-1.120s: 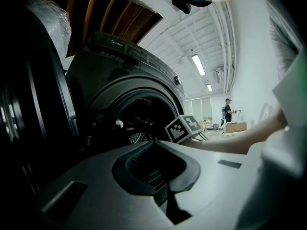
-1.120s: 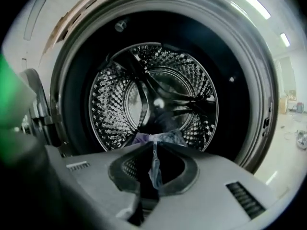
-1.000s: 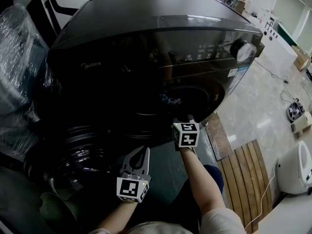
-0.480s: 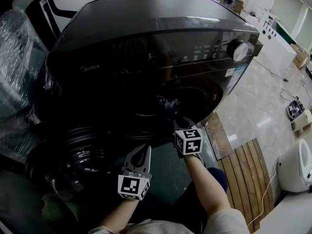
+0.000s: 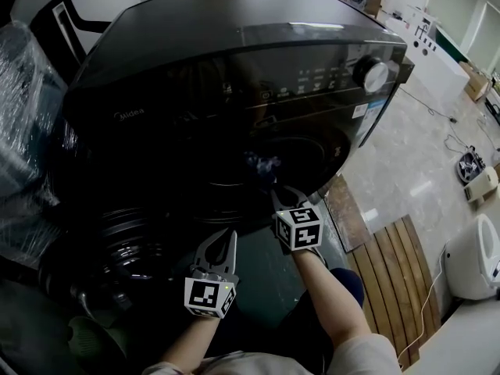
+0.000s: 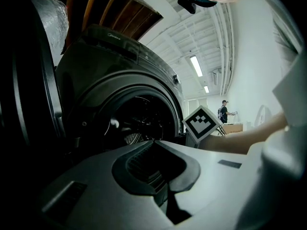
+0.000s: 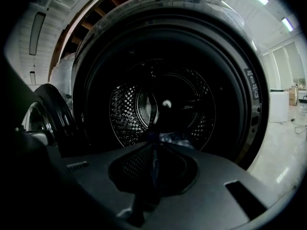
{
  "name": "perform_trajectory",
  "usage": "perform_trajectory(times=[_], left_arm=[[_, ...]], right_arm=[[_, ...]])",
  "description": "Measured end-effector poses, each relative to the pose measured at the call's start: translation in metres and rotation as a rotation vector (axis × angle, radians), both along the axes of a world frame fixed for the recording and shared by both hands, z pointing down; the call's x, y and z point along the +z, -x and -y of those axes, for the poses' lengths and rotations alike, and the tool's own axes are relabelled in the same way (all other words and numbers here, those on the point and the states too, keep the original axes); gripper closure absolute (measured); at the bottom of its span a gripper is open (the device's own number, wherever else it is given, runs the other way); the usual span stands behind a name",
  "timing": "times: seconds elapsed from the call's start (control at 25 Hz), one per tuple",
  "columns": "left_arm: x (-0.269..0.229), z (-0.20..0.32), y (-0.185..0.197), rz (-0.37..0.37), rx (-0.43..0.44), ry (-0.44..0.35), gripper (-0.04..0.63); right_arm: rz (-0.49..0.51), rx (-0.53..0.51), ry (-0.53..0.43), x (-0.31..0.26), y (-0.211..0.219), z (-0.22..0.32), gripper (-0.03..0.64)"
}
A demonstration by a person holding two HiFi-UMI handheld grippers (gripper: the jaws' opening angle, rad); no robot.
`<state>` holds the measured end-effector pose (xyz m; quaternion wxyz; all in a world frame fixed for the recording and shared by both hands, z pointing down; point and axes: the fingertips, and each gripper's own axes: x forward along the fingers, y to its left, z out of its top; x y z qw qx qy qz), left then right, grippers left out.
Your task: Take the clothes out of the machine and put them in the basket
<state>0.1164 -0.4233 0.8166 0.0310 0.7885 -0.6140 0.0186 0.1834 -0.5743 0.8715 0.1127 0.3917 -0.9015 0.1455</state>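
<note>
**Right hand-held gripper at the drum mouth, a strip of blue cloth between its jaws**

Far left, a plastic-wrapped bulk (image 5: 23, 123) stands against the side of the dark front-loading washing machine (image 5: 234, 61). Below it the round door (image 5: 117, 244) hangs open, swung out to the left.

Just right of the door, the left hand-held gripper (image 5: 229, 239) is held in front of the machine, below the opening and pointing roughly level at it. Its jaws are closed tip to tip and nothing is between them.

Further right is the open mouth of the machine, with the perforated drum (image 7: 129, 114) dark behind it. A bluish garment (image 5: 262, 162) lies low at the front of the drum, inside the machine, not in any basket.

The right hand-held gripper (image 5: 280, 198) sits at the lower rim of the opening, tilted a little downward, with its tips right at the garment. Its jaws are drawn narrow, almost fully together. In the right gripper view a thin bluish strip of cloth runs down between them, so they appear to pinch a fold of the garment; the dimness makes the strip hard to read. The person's forearm (image 5: 324, 295) runs back from this gripper toward the bottom edge.

Up on the control panel a pale dial (image 5: 372, 75) sits at the right end. To the right of the machine, wooden slats (image 5: 394, 280) lie on the pale floor (image 5: 406, 162); a white appliance (image 5: 476, 264) stands at the far right edge.
</note>
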Motion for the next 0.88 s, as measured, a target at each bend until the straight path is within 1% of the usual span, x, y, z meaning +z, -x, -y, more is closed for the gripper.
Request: perform_trajectory(times=[0.28,0.6,0.72,0.88], left_arm=[[-0.004,0.009,0.008,0.000,-0.010,-0.009,0.575],[-0.005,0.016,0.020,-0.002,-0.047,-0.009,0.575],[-0.005,0.018,0.019,0.000,-0.040,-0.010,0.575],[-0.010,0.022,0.017,0.013,-0.030,-0.035,0.575]], right_arm=[[0.015,0.020,0.005,-0.005,-0.005,-0.006,0.586],[0.045,-0.009,-0.032,-0.023,-0.002,-0.023,0.586],[0.069,-0.010,-0.041,-0.029,-0.004,-0.026,0.586],[0.088,-0.014,-0.038,-0.035,-0.006,-0.028,0.586]])
